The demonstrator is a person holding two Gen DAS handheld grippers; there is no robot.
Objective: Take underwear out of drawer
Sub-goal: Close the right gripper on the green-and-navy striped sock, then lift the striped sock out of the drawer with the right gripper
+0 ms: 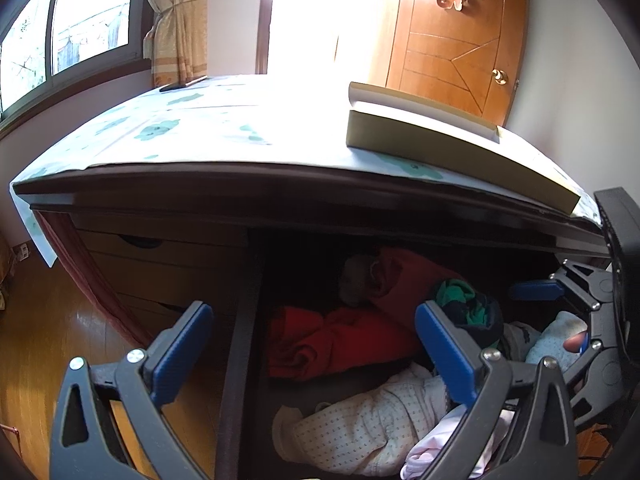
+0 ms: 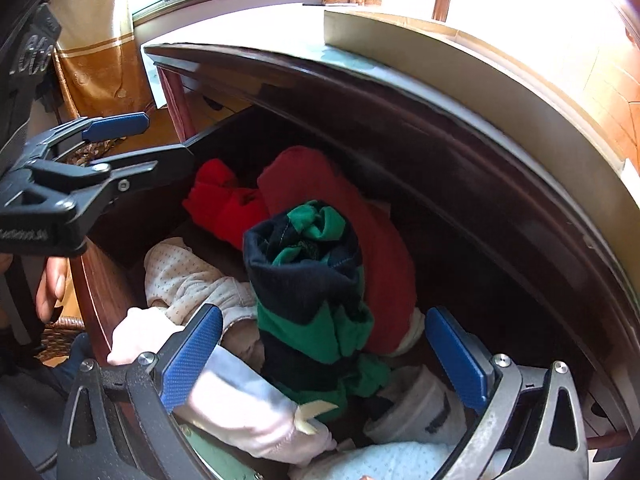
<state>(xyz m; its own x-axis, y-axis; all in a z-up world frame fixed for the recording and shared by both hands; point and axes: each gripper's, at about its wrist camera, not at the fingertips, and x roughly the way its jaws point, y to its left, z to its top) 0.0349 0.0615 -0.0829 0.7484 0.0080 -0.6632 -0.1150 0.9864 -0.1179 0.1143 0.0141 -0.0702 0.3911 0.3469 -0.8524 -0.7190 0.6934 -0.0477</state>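
Note:
The open drawer (image 1: 240, 340) holds a heap of clothes. A rolled green-and-navy striped underwear (image 2: 308, 280) stands upright on top, in front of red garments (image 2: 332, 184). My right gripper (image 2: 326, 356) is open, its blue pads on either side of the roll's lower part without pressing it. My left gripper (image 1: 312, 344) is open too. It hovers over the drawer's left wall, a red garment (image 1: 340, 340) and a cream dotted garment (image 1: 372, 420). The striped roll (image 1: 472, 308) shows just beyond its right finger. A light blue cloth (image 2: 400, 460) lies at the drawer's near edge.
The dresser top (image 1: 200, 128) overhangs the drawer and carries a flat beige box (image 1: 440, 140). Shut drawers (image 1: 160, 256) sit to the left, above a wooden floor (image 1: 48, 340). A wooden door (image 1: 460, 40) and a window (image 1: 60, 28) stand behind. A hand (image 2: 52, 284) holds the left gripper.

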